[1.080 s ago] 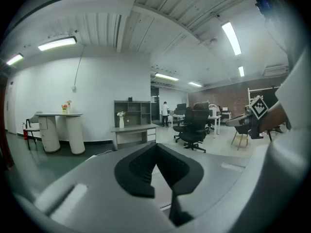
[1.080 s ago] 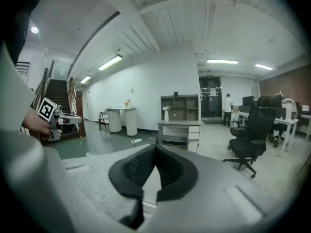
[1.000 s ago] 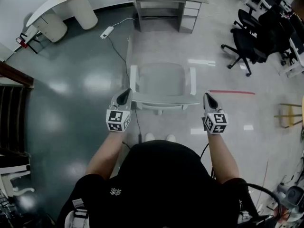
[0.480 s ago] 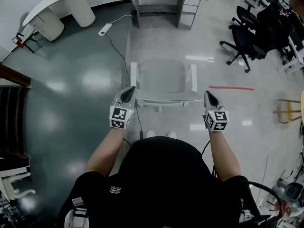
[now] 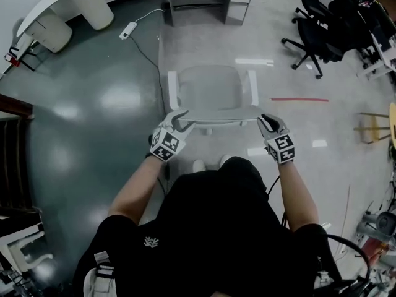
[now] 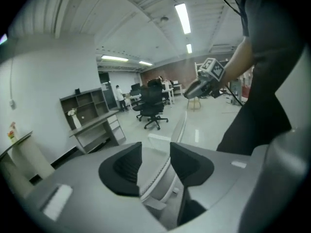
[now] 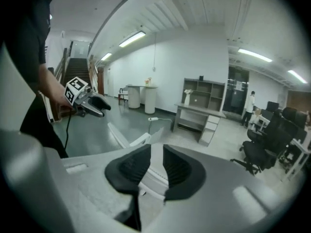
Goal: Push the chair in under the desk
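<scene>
Both forearms are held forward from the body, at the lower centre of the head view, and angled downward. The left gripper (image 5: 181, 122) is set at the left end of the top rail of the backrest (image 5: 213, 111) and is rolled, its marker cube tilted. The right gripper (image 5: 266, 121) is set at the rail's right end.

Left jaws: just been opening, now well apart. In the left gripper view the rim of the backrest runs through the gap, with space seen beside it; no pad is seen pressing. Right jaws: also just been opening, but only a narrow gap is shown. In the right gripper view the rim is seen through that gap, and no clamping can be made out.

The chair (image 5: 212, 90) is pale grey, with white armrests (image 5: 174, 90). It stands at the frame's centre on the glossy floor (image 5: 93, 104), its back toward the person. It is well apart from the table (image 5: 239, 5) at the top edge. Black office chairs (image 5: 315, 39) are noted at upper right.
</scene>
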### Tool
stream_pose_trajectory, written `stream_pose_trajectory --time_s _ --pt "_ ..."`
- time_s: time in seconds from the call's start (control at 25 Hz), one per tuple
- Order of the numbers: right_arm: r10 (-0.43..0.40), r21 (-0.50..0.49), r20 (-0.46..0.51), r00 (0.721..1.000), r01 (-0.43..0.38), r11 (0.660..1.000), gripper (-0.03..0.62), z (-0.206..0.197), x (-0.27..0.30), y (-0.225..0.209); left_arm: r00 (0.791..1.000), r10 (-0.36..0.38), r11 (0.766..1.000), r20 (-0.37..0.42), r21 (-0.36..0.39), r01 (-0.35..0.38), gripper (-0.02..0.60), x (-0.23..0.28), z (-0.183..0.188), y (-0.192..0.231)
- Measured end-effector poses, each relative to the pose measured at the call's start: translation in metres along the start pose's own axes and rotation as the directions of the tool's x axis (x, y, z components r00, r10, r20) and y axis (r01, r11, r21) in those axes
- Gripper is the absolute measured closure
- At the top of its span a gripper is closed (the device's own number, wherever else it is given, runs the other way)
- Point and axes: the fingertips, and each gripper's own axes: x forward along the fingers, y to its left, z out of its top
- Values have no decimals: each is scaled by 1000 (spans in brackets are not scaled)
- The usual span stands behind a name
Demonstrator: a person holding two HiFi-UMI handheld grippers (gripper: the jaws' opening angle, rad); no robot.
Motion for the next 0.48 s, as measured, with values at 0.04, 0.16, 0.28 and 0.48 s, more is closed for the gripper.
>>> stream_pose_trajectory --time_s 0.04,0.16,0.28,0.48 --pt "24 -24 -35 999 -25 999 516 -7 4 7 999 -32 999 -23 23 32 380 6 -7 -7" --pt "78 -128 -132 988 -95 987 425 -24 14 23 993 -81 994 -86 71 88 376 18 -23 -23" --pt "112 -223 -212 971 -160 962 361 -37 26 30 987 -94 990 -127 95 106 371 31 -27 -27" --pt "136 -306 -312 940 -235 923 359 -61 51 26 978 -124 984 -169 106 144 350 58 -26 -28"
